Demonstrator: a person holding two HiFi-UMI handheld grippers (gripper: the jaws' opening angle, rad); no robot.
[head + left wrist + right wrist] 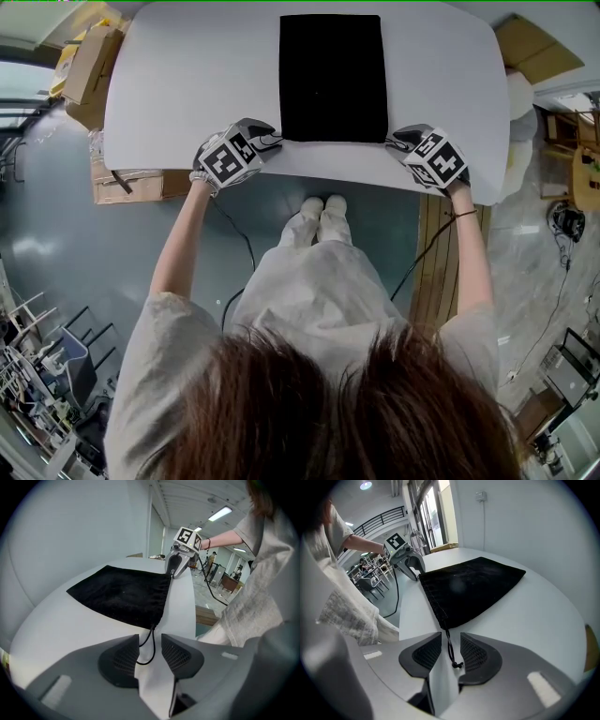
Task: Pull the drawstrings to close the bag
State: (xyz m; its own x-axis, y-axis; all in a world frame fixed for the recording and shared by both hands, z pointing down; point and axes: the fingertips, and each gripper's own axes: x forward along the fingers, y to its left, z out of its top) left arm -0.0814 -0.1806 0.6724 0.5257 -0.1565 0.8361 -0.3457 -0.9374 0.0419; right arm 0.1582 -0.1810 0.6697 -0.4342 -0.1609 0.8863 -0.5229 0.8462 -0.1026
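Black bag [333, 75] lies flat on white worktop [187, 84], mouth toward the person. Left gripper [150, 640] spread around cord loop [154, 643]; right gripper [450, 638] spread around knotted cord [450, 650], seemingly not touching it. Nothing pinched or pulled yet; mouth looks uncinched, whole pull left.

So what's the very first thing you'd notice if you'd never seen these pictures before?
A flat black bag lies on the white table, close to its near edge. The left gripper and the right gripper sit at the bag's two near corners, jaws apart. The left drawstring and the right drawstring lie between those jaws, not yet pinched.
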